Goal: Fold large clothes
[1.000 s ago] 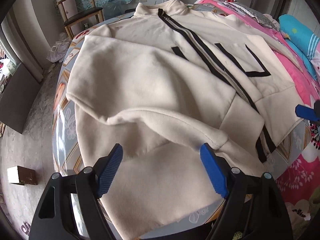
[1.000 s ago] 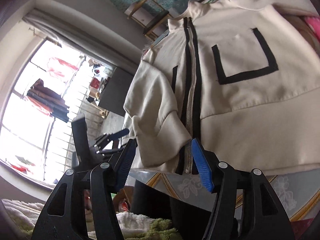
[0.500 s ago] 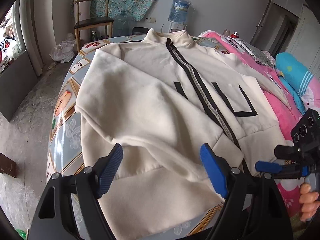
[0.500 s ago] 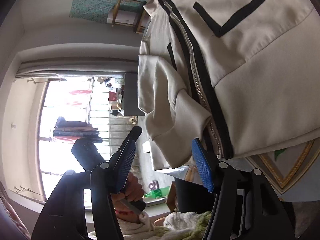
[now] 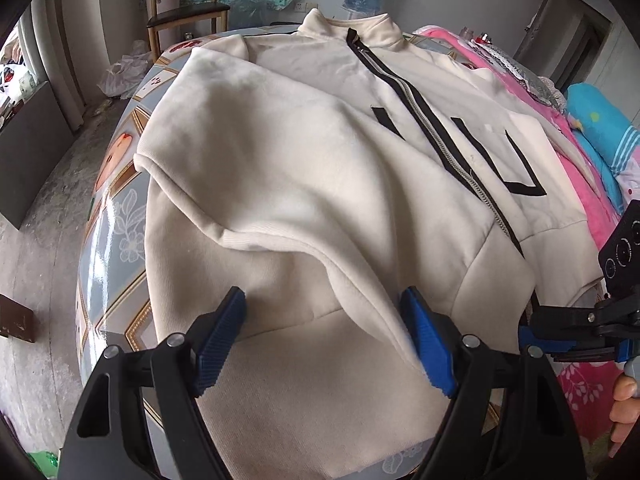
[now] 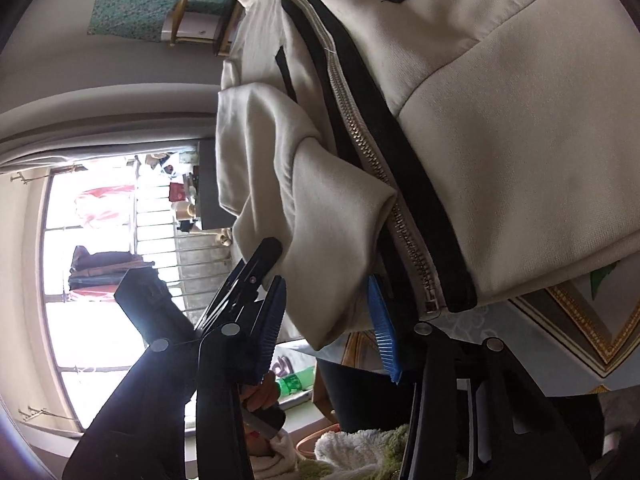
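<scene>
My left tool [image 5: 324, 340] hangs spread over the near hem of the jacket [image 5: 320, 168] flat on the tabletop [image 5: 120, 240], collar pointing away, while my right tool [image 6: 332, 320], also spread, straddles the folded-in sleeve's cuff [image 6: 332, 248].

A round table [image 5: 116, 216] with flower pictures (shiny top) is holding one thing — a big cream jacket [image 5: 320, 184] lying flat.

Jacket [image 5: 320, 184] on table [image 5: 108, 248].
Sleeve [image 5: 256, 168] folded over jacket's left front; chair [image 5: 180, 12] behind table; bedding [image 5: 592, 168] right.
</scene>
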{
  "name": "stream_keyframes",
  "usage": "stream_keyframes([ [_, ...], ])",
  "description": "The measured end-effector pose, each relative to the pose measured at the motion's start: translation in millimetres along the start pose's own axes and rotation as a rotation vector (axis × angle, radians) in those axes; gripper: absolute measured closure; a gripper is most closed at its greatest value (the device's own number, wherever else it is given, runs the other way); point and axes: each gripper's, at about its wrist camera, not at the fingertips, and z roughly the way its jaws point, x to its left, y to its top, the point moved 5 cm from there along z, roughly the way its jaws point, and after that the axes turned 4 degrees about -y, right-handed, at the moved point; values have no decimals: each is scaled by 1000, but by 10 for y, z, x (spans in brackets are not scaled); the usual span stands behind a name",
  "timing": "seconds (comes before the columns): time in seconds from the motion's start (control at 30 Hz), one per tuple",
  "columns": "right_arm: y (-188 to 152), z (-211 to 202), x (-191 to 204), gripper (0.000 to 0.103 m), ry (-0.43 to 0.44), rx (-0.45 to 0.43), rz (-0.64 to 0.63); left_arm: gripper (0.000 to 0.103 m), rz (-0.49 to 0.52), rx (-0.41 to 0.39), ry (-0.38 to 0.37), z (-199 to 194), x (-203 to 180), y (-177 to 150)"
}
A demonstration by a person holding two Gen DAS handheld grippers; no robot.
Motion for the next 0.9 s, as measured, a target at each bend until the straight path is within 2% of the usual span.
stream_keyframes([
  [0.17,2,21,-8,69,-37,-37,-15,25,-1,-7,-19,-4,7,2],
  [0.23,-13,35,6,77,-68,-56,-48,25,-6,-11,-29,-11,20,0],
  [0.3,-31,15,24,95,-84,-71,-77,25,-17,-19,-43,-37,41,0],
  [0.37,-13,-43,99,98,-94,-98,-119,25,-29,-48,-58,-110,65,15],
  [0.47,96,-229,329,99,-104,-167,-215,25,-24,-108,-61,-273,109,58],
  [0.6,351,-637,685,99,-135,-309,-341,25,8,-164,-44,-450,97,145],
  [0.77,533,-1103,854,99,-205,-470,-446,25,31,-154,8,-424,89,213],
  [0.83,572,-1119,738,99,-259,-481,-455,25,27,-122,42,-328,117,196],
  [0.9,616,-989,485,99,-297,-430,-424,25,8,-92,45,-239,152,169],
])
